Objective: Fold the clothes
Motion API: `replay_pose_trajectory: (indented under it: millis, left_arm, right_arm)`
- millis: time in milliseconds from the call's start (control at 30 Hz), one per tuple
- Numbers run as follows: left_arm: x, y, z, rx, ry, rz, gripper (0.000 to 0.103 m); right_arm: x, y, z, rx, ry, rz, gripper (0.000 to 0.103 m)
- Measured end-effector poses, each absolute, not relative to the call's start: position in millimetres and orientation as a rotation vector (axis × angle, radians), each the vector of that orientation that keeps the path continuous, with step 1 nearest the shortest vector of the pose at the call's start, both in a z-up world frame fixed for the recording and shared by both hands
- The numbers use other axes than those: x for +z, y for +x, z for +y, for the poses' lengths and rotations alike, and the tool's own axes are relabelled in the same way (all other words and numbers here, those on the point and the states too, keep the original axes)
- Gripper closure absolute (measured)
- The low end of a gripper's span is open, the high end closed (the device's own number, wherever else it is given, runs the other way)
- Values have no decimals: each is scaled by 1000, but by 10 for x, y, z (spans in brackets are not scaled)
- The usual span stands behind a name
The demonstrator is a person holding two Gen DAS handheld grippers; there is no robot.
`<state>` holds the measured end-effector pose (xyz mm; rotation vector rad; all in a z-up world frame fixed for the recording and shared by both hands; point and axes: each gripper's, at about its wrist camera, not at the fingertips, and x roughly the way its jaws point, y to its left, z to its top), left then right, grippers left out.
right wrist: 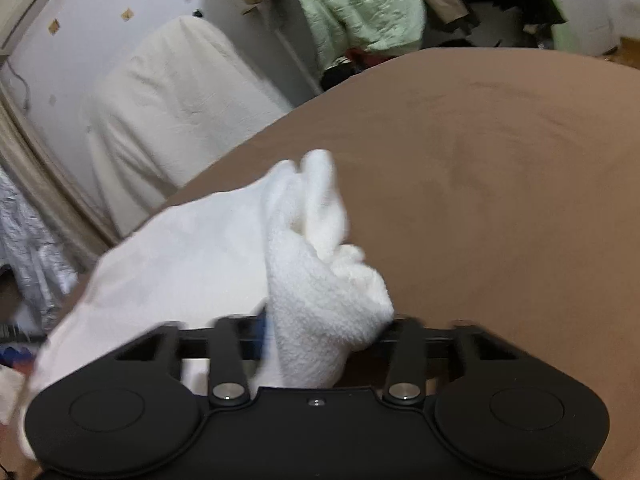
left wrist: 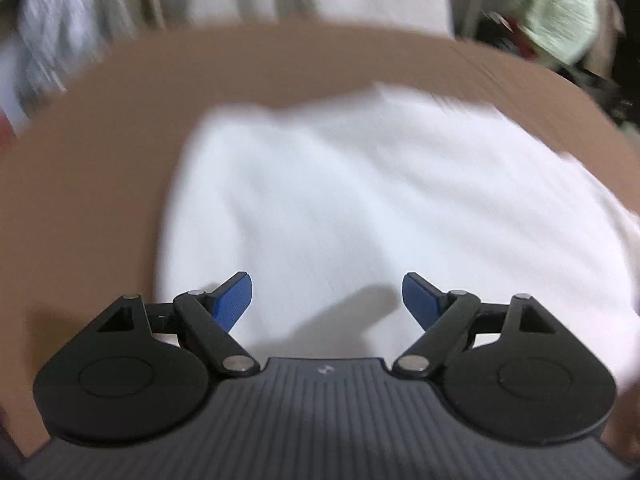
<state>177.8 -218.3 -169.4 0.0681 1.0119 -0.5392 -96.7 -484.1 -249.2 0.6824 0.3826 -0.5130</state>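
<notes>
Left wrist view: the left tool (left wrist: 327, 300) hung over the white towel (left wrist: 360, 208), its blue pads (left wrist: 234, 300) spread wide with nothing between them.
Towel place: it lay spread on the brown desk (left wrist: 80, 200), probably flattened for a fold; the picture was blurred.
Right wrist view: the right tool (right wrist: 320, 344) was clenched on a bunched towel corner (right wrist: 320, 264), lifted from the desk.
Reason, as I judge: one corner was held up so the free tool could take another edge.
Background: green quilt (right wrist: 360, 8), far away.
</notes>
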Motion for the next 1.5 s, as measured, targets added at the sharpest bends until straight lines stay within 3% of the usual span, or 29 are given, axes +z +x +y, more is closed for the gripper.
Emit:
replay_pose_trajectory:
  millis: [100,267,367,433,533,700,867,1033,1200,1300,1500]
  left_arm:
    - [-1885,1580,-1908,-637,-79,1090,21]
    - [-1799,1663,-1499,-574,-130,990,22]
    - [-1788,1877,-1178,-517,-318,979,22]
    - [-1905,2045,-949,-504,-473,1018,30]
    - [-2010,2174,-748,-482,-558,1010,32]
    - [-2050,2174,-485,-544,-702,961,32]
    - [-2199,2340,-525,-609,-797,1017,32]
    - [-2178,2368,-657,-663,-827,981,32]
    - [-2115,2346,-392,-682,-998,899,32]
    - [-2128,2381,-366,-652,-972,915,31]
    - [-2049,2389,-657,-712,-792,949,29]
  right_arm:
    - [-2111,-842,-4692,-472,592,374,71]
    - [-1351,-327,-4469,-340,498,382,73]
    - [-926,98,-4130,-249,380,390,74]
    - [-707,389,-3797,-161,285,384,74]
    - [-508,842,-3261,0,150,384,75]
    - [-940,1422,-2573,127,62,539,75]
    - [-1431,1405,-2389,139,76,626,76]
    - [-1330,1359,-2427,125,123,580,75]
    - [-1039,1217,-2049,209,-91,478,76]
    - [-1261,1360,-2014,236,-28,560,76]
    - [-1528,1395,-1717,214,-157,576,74]
